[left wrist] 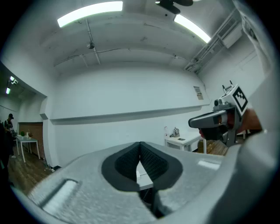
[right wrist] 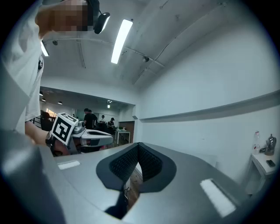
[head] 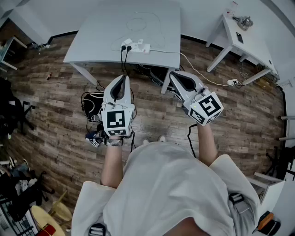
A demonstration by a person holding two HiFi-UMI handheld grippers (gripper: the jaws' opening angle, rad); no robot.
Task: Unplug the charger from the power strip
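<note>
Office workroom: white tables (head: 92, 44), plank floor (head: 55, 106), ceiling strip lights (left wrist: 89, 13)

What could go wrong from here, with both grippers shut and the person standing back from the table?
1. The power strip lies loose near the front edge of the gray table; pulling a plug could drag it along unless it is pinned.
2. Two black plugs sit right beside the white charger, so the wrong one might get grabbed.
3. Cables trail over the floor ahead of the feet: a trip hazard.
</note>
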